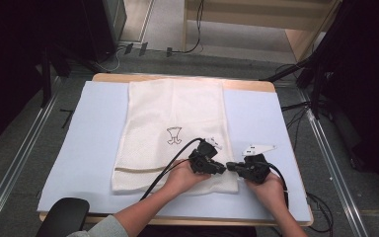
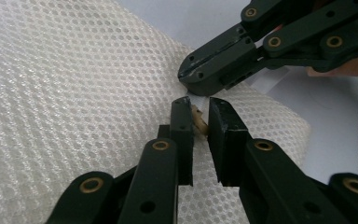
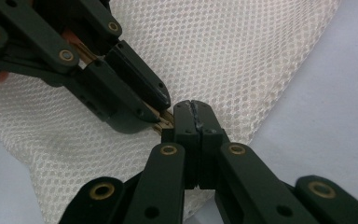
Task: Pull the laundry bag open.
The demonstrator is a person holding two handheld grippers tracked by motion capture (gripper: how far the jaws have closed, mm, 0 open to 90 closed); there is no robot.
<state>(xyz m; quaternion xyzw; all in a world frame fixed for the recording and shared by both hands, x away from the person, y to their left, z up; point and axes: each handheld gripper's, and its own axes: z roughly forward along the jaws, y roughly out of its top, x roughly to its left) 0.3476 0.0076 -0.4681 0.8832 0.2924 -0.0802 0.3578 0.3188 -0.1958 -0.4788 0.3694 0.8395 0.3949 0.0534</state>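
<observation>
Grippers tip to tip on mesh bag [image 1: 172, 133] corner | left gripper [image 2: 199, 116] narrowly apart around tan zipper pull [image 2: 199, 122] | right gripper [image 3: 194, 111] clamped flat

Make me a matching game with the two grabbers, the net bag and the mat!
Things:
1. left gripper
2. right gripper
3. mesh bag
4. table mat

States:
A. pale blue, under everything
B. jaws pressed fully together
C. cream white, lying flat with a dark drawing on it
D. jaws a little apart around a small tan piece

Pairs: 1-D, 2-B, 3-C, 4-A
</observation>
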